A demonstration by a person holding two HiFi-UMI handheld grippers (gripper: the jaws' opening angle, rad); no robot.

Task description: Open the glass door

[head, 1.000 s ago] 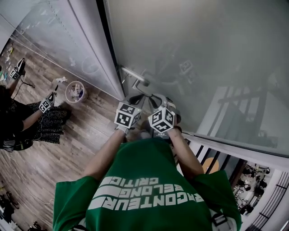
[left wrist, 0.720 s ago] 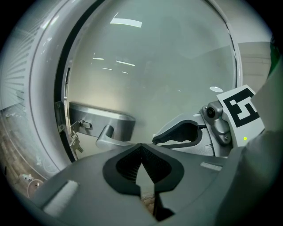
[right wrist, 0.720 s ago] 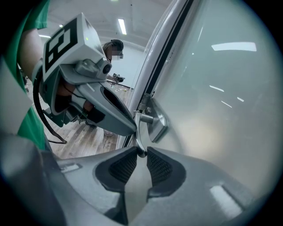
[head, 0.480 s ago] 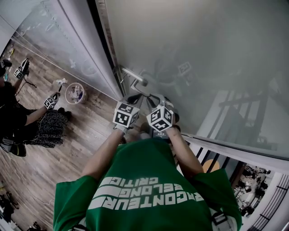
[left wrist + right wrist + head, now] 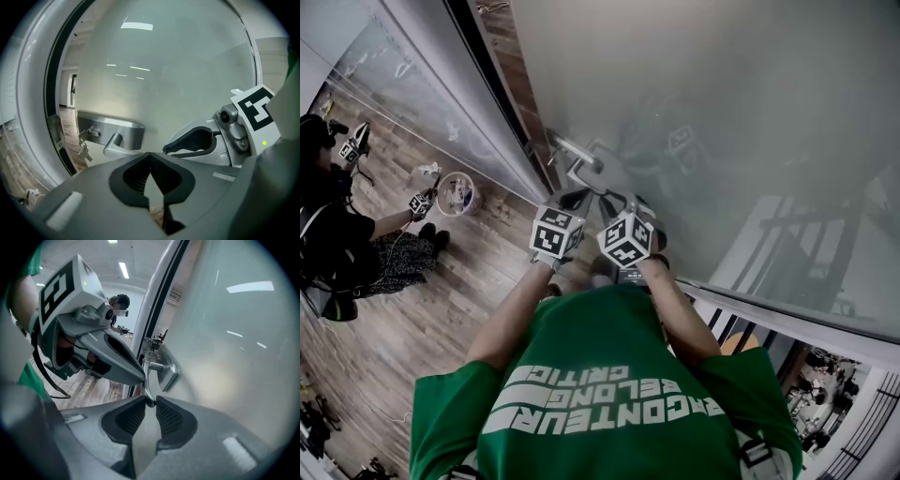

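Note:
The frosted glass door (image 5: 722,112) stands ajar, with a dark gap along the grey frame (image 5: 483,112). Its metal lever handle (image 5: 577,159) sits on a lock plate (image 5: 110,129), and keys (image 5: 83,150) hang from the lock. My right gripper (image 5: 151,401) is shut on the end of the lever (image 5: 149,380); in the head view it (image 5: 617,202) is just below the handle. My left gripper (image 5: 150,154) is shut with nothing between its jaws, close beside the lever (image 5: 117,146) and left of the right gripper (image 5: 197,140). It shows in the head view (image 5: 572,199) and the right gripper view (image 5: 93,343).
A second person (image 5: 342,244) sits on the wooden floor at the left with grippers in hand. A white bowl (image 5: 456,192) lies on the floor near the frame. A railing (image 5: 825,375) and a drop lie at the lower right.
The door has swung further open and the gap at the frame has widened. Both grippers have moved slightly up and left with the handle. The seated person has shifted.

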